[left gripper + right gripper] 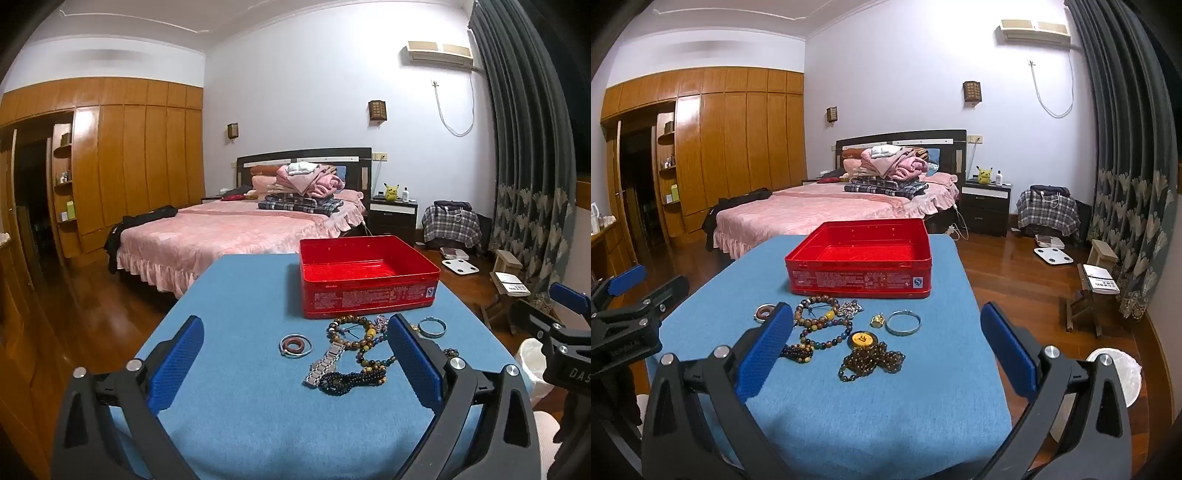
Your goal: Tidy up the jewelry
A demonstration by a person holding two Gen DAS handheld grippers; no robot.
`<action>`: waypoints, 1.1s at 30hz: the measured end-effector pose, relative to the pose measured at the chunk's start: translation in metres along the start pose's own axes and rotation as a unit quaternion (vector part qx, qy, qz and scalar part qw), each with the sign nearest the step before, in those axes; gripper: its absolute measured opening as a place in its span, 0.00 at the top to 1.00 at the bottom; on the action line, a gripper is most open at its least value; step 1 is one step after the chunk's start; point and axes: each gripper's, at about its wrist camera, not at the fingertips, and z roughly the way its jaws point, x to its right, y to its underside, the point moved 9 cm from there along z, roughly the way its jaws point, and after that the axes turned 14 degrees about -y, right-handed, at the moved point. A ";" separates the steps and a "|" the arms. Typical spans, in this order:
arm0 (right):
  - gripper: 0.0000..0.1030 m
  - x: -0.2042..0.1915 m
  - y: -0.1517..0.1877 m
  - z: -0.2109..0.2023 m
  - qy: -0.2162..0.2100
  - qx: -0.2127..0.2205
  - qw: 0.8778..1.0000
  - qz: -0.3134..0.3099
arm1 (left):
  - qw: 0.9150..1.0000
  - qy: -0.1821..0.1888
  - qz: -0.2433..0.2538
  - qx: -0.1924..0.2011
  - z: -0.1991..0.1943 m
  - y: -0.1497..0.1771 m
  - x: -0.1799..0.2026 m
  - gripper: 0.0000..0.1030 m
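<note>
My left tongs (295,354) and right tongs (886,343) hang spread, empty, over the blue cloth (849,413). Jewelry pile (831,328) sits before the empty red tin (860,280); best pinch the loose silver bangle (903,322) first, avoiding tangled beads.

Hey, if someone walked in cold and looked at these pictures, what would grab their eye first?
Most likely the open red rectangular metal tin, standing empty toward the far side of the blue cloth-covered table. Next, the loose heap of jewelry just in front of it: brown beaded bracelets, a silver bangle and a silver metal watch band. Both open hand-held grippers frame the scene, holding nothing.
</note>
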 end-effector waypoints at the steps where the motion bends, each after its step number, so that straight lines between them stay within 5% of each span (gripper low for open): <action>1: 0.05 0.000 0.000 0.000 0.000 -0.001 1.000 0.002 | 1.000 -0.001 0.001 0.002 0.000 0.000 0.000 0.06; 33: 0.05 0.001 0.000 -0.001 0.000 0.003 1.000 0.001 | 1.000 -0.006 0.000 -0.001 0.002 0.000 -0.001 0.06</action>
